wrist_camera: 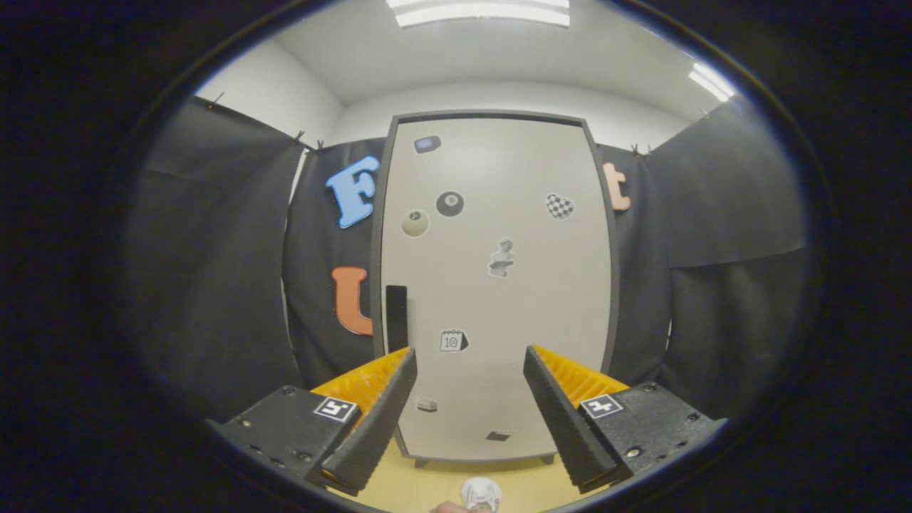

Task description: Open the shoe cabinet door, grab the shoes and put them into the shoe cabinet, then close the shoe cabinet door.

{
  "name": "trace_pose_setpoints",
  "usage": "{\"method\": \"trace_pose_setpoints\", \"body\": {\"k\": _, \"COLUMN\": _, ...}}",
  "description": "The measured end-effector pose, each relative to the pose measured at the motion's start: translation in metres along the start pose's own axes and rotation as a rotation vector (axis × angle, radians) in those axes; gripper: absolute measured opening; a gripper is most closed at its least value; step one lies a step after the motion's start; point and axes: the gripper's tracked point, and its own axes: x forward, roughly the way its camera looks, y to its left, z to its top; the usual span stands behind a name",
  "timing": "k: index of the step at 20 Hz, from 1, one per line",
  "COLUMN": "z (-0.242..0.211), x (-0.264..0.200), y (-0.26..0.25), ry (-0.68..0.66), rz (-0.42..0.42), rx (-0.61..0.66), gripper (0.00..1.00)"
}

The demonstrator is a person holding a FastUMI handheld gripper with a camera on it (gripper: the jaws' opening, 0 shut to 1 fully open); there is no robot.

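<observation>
A: The tall pale-grey shoe cabinet with a dark frame stands upright on short feet on the yellow floor, its long axis vertical and its door face turned squarely toward the tool. Door shut; small stickers are scattered over the panel.

B: And the tool?

A: Its fingers are spread wide, gripping nothing. The black ribbed pads with orange backs frame the lower half of the door. Both are well short of the cabinet, touching nothing.

B: Where would it open?

A: A narrow black vertical handle sits at the door's left edge, just beyond the left finger's tip. From that, the hinge is probably on the right, though no hinge is visible. The person likely holds the tool level and centred to line up on the cabinet before shifting toward that handle.

B: The shoes?

A: Low between the fingers, nearer than the cabinet's feet, lies a small white rounded object on the floor. It may be a shoe, but too little shows to tell which way it points.

B: Stage?

A: Judged the very start; the door has not yet been opened.
</observation>
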Motion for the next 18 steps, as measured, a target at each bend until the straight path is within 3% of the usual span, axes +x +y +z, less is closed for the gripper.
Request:
{"method": "trace_pose_setpoints", "body": {"k": 2, "z": 0.003, "x": 0.021, "y": 0.021, "ry": 0.015, "rz": 0.047, "rx": 0.003, "gripper": 0.99}}
{"method": "trace_pose_setpoints", "body": {"k": 10, "z": 0.007, "x": 0.096, "y": 0.068, "ry": 0.018, "rz": 0.054, "rx": -0.055, "gripper": 0.99}}
{"method": "trace_pose_setpoints", "body": {"k": 13, "z": 0.003, "x": 0.116, "y": 0.072, "ry": 0.008, "rz": 0.020, "rx": -0.102, "gripper": 0.99}}
{"method": "trace_pose_setpoints", "body": {"k": 17, "z": 0.002, "x": 0.137, "y": 0.072, "ry": 0.023, "rz": -0.015, "rx": -0.088, "gripper": 0.93}}
{"method": "trace_pose_setpoints", "body": {"k": 18, "z": -0.001, "x": 0.142, "y": 0.072, "ry": 0.042, "rz": -0.014, "rx": -0.059, "gripper": 0.87}}
